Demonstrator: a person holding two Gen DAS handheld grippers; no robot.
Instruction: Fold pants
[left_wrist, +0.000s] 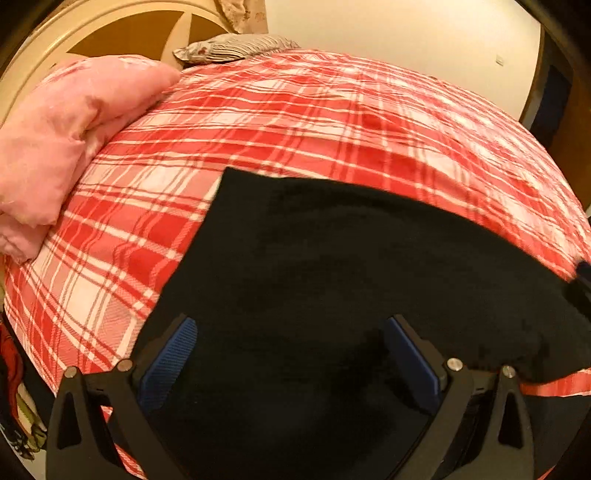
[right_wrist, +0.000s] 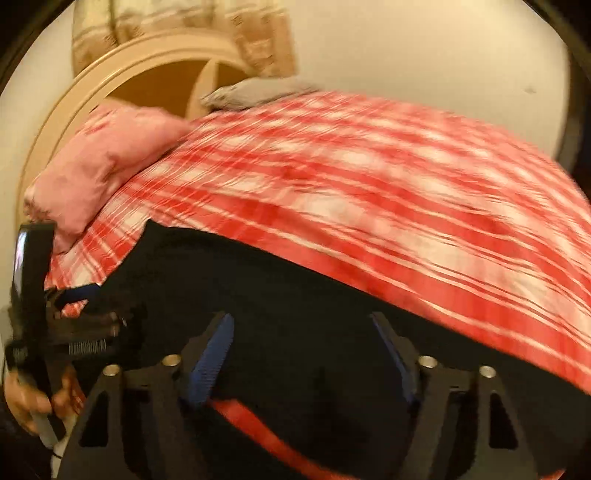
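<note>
Pants (left_wrist: 332, 266), black and soft-looking, lie spread on the bed right under and ahead of both tongs, and that is the relation the coming move turns on. In the left wrist view the left tongs (left_wrist: 290, 354) stand wide apart, their blue pads (left_wrist: 170, 362) clear of each other with dark cloth showing in the gap and nothing pinched between them; the cloth runs away from them toward 12 and 2 o'clock, with a squared corner at about 11 o'clock. In the right wrist view the right tongs (right_wrist: 301, 354) are likewise spread and gripping nothing, with black cloth beneath and a strip of red bedcover showing at 6 o'clock just under them. From there the pants stretch out toward 9 and 3 o'clock, so their long axis seems to lie crosswise to both tools, along the near edge of the bed. The left tool shows at 9 o'clock in the right view, held in a hand (right_wrist: 26, 402), so the two sit side by side over the same garment; neither looks clearly nearer. Both seem placed to take hold of the near edge, though no grip is made yet. Beyond the pants the red plaid bedcover (left_wrist: 295, 122) fills the bed, a pink pillow (left_wrist: 62, 133) lies at 10 o'clock, and a grey striped pillow (left_wrist: 236, 46) sits by the headboard (left_wrist: 44, 48) near 12 o'clock.
</note>
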